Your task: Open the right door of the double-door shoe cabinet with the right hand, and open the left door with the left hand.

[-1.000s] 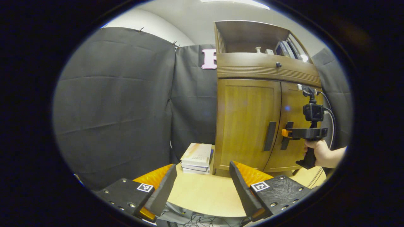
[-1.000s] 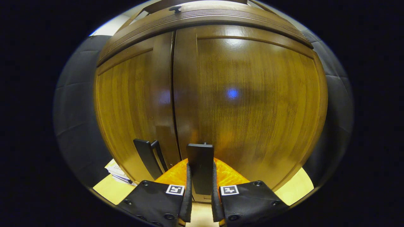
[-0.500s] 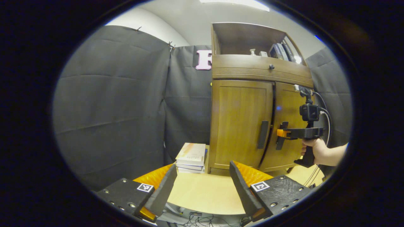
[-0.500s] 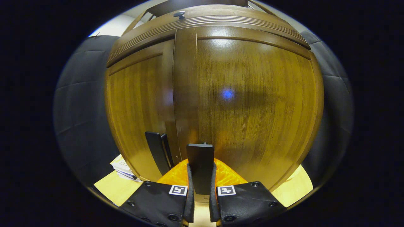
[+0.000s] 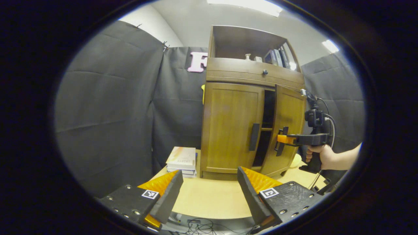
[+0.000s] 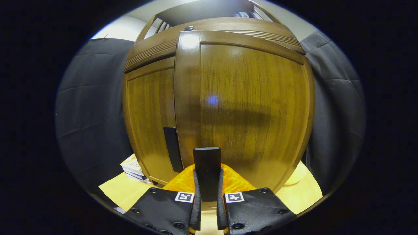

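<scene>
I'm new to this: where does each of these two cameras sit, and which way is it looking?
Left gripper view: rides on the left gripper, held back over the table, facing the shoe cabinet; its own open jaws show below, the right gripper and a hand farther off.
Right gripper view: rides on the right gripper, close against the right door; its jaws clamp the right door handle.
Both share: the closed left door, the part-open right door, and the stack of books.

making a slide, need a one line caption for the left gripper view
Right claw clamps the dark handle of the brown wooden cabinet's partly open right door; left claw waits open.
</scene>
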Demonstrator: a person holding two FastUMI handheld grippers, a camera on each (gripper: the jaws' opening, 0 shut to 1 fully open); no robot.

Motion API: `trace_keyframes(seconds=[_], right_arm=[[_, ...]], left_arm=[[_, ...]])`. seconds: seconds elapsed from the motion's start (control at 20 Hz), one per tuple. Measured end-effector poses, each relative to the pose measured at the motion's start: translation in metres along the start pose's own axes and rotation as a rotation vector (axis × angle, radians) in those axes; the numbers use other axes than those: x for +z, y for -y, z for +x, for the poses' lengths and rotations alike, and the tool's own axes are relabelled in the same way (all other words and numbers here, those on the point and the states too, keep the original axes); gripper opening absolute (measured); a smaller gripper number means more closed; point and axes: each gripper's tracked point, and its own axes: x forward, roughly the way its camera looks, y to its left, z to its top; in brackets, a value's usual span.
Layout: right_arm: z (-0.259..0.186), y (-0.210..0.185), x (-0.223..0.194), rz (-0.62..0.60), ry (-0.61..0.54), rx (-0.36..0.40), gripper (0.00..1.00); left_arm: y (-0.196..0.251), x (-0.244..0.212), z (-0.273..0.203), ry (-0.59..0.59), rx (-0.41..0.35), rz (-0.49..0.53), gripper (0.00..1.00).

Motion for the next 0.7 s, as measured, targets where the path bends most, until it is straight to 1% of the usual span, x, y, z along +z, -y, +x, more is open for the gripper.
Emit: trace_keyframes(seconds=[0.1,0.15,0.2,0.3,0.4,0.45,0.7], right_arm=[[0.0,0.0,0.001,-0.004,0.0,0.018,0.19],[0.0,-0.001,0.001,-0.003,0.001,0.03,0.21],[0.001,-0.002,0.001,-0.003,0.002,0.044,0.22],[0.001,-0.003,0.002,-0.008,-0.004,0.08,0.21],[-0.002,-0.003,0.003,-0.01,-0.011,0.118,0.2],[-0.003,-0.003,0.004,-0.009,-0.01,0.134,0.22],[-0.006,-0.002,0.014,-0.009,0.001,0.182,0.19]], left_arm=[[0.008,-0.002,0.0,0.001,0.0,-0.023,0.96],[0.012,0.001,-0.002,0.003,0.004,-0.035,0.96],[0.017,0.003,-0.002,0.009,0.011,-0.045,0.96],[0.029,0.007,-0.002,0.011,0.033,-0.051,0.96],[0.041,0.013,-0.004,0.018,0.073,-0.025,0.96],[0.049,0.016,-0.004,0.023,0.083,-0.011,0.96],[0.099,0.016,-0.005,0.02,0.082,0.029,0.96]])
